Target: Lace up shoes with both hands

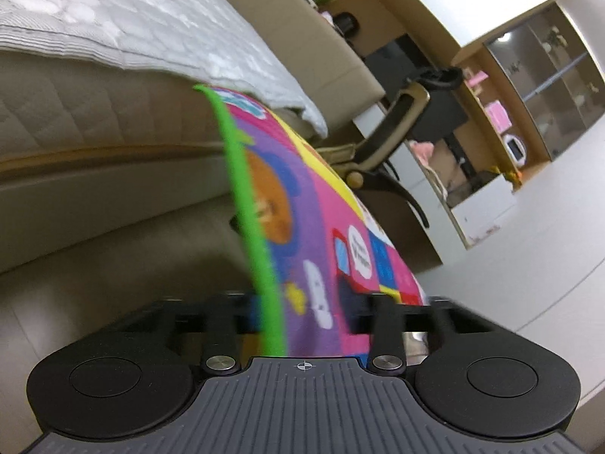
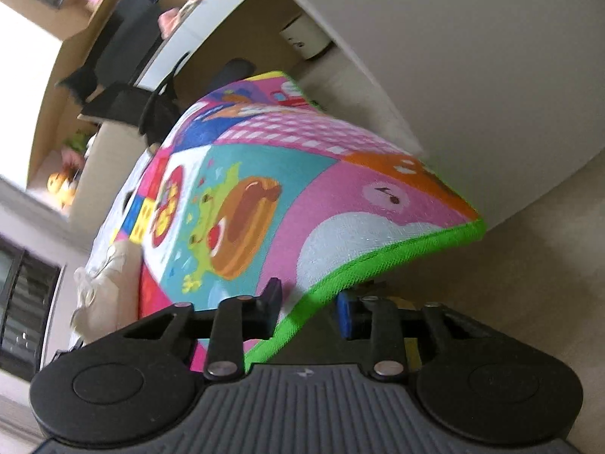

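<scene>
A: How do the left tongs (image 1: 306,314) stand?

B: They are closed on a colourful play mat (image 1: 321,208). Its green border (image 1: 242,174) goes in between the two fingers and runs away from them, up and to the left.

A: And the right tongs (image 2: 308,310)?

B: The same. One black finger (image 2: 270,302) is on the printed side of the mat (image 2: 264,174) and the blue pad (image 2: 345,314) is on the under side, with the border pinched between them. From there the mat spreads forward and upward, hanging above the floor (image 2: 529,265).

A: Where does the shoe lie from the tongs?

B: I cannot say. No shoe and no lace is seen from either wrist. The mat fills the space in front of both tongs. Beyond it the left side sees only a bed (image 1: 113,38) and a chair (image 1: 397,121).

A: So which hand is nearer to the shoe?

B: It cannot be told, and the long axis of the shoe also not. I judge that lacing has not begun. The mat must be put down and released first, and then the tongs can look for the shoe.
</scene>
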### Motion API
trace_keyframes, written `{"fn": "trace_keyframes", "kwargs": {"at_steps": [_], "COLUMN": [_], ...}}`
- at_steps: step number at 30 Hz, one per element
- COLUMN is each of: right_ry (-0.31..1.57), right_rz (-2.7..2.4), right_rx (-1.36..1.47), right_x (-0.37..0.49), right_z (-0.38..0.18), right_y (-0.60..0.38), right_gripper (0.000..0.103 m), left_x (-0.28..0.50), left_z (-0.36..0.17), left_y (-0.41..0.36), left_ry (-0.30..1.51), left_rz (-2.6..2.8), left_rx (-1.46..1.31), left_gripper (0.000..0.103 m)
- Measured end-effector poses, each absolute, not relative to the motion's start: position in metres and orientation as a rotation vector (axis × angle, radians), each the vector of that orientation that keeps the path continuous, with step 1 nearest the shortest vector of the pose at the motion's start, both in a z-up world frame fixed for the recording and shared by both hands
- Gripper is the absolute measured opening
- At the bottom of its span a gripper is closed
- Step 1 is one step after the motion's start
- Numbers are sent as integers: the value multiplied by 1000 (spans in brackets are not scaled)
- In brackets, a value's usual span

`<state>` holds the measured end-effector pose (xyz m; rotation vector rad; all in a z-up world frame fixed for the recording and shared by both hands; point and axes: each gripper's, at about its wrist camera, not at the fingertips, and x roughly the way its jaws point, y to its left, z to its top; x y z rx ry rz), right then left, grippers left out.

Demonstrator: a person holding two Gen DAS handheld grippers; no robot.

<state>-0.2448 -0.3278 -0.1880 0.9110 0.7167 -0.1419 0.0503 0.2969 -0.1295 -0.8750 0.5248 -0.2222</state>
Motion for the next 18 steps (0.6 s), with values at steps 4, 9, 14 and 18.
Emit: {"fn": "trace_keyframes", "kwargs": {"at_steps": [4, 9, 14, 18], "right_ry": [749, 816, 800, 596], "right_rz": [15, 164, 474, 509], "right_rx": [961, 765, 526, 308], "right_x": [-239, -228, -227, -204], "right_z": [-183, -165, -109, -57], "right_y": [-304, -251, -216, -194], "right_gripper": [10, 18, 56, 92], "left_x": [37, -4, -32, -30], "left_z": [-121, -99, -63, -34], "left_y": [315, 345, 320, 253], "left_ry": [473, 376, 334, 337], "left_rz": [-197, -105, -192, -475], "left_rx": [-896, -812, -672, -552], "left_gripper": [10, 23, 92, 99]}}
